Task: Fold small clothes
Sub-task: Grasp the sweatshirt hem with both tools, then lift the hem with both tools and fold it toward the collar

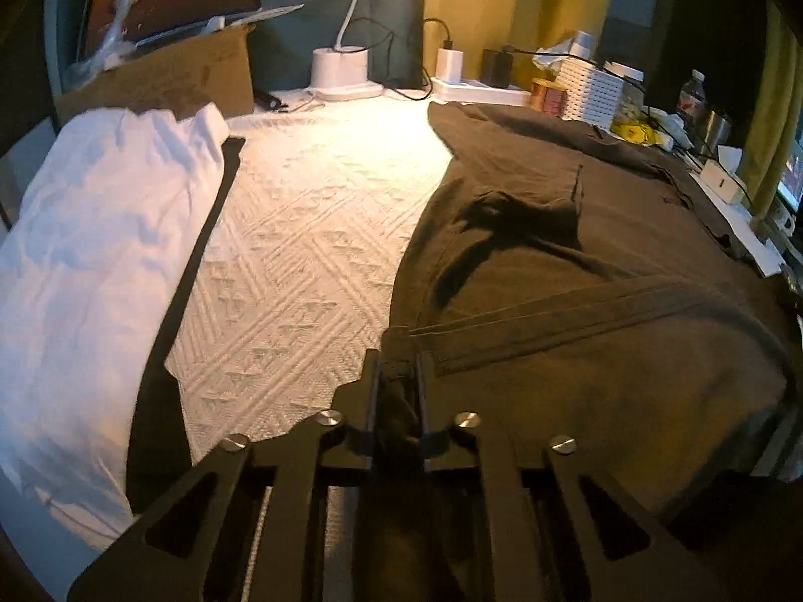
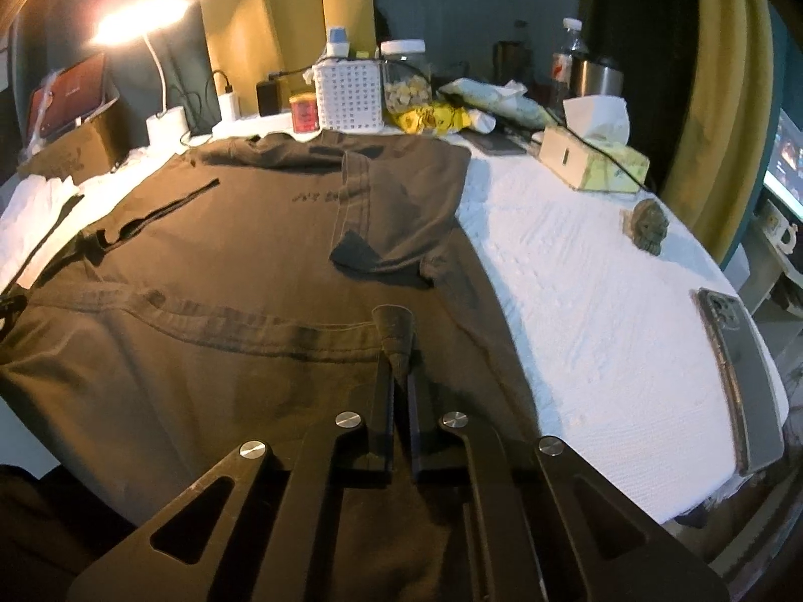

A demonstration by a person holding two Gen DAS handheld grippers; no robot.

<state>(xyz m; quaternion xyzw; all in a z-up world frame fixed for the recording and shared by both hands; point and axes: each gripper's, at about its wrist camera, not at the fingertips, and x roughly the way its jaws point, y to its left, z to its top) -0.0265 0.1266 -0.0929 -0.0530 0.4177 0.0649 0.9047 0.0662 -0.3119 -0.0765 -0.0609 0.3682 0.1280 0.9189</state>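
Item 1. Dark olive T-shirt (image 2: 241,261): spread flat on the counter (image 2: 592,301), which wears a white textured cover. In the right wrist view it fills the left and middle ground; one sleeve is folded inward over the body toward 12 o'clock, and the hem band runs across near the tongs.

Item 2. Left tongs (image 1: 396,371): clamped together on a bunched corner of the T-shirt hem, at 6 o'clock in the left wrist view, where the shirt's edge meets the bare cover.

Item 3. Right tongs (image 2: 399,351): pinched tight on a small peak of hem fabric, which stands up just past the tips at 6 o'clock in the right wrist view.

Item 4. White garment (image 1: 95,261): heaped at 9 o'clock of the left wrist view, well apart from the T-shirt, bare cover between them.

Item 5. Desk lamp (image 1: 341,65): lit, white base at 12 o'clock along the back edge.

Item 6. White basket (image 2: 349,95): at 12 o'clock behind the shirt, a red tin (image 2: 303,113) just beside it.

Item 7. Tissue box (image 2: 592,163): at 2 o'clock, near the back.

Item 8. Phone (image 2: 738,376): lying flat at 3 o'clock on the counter's edge.
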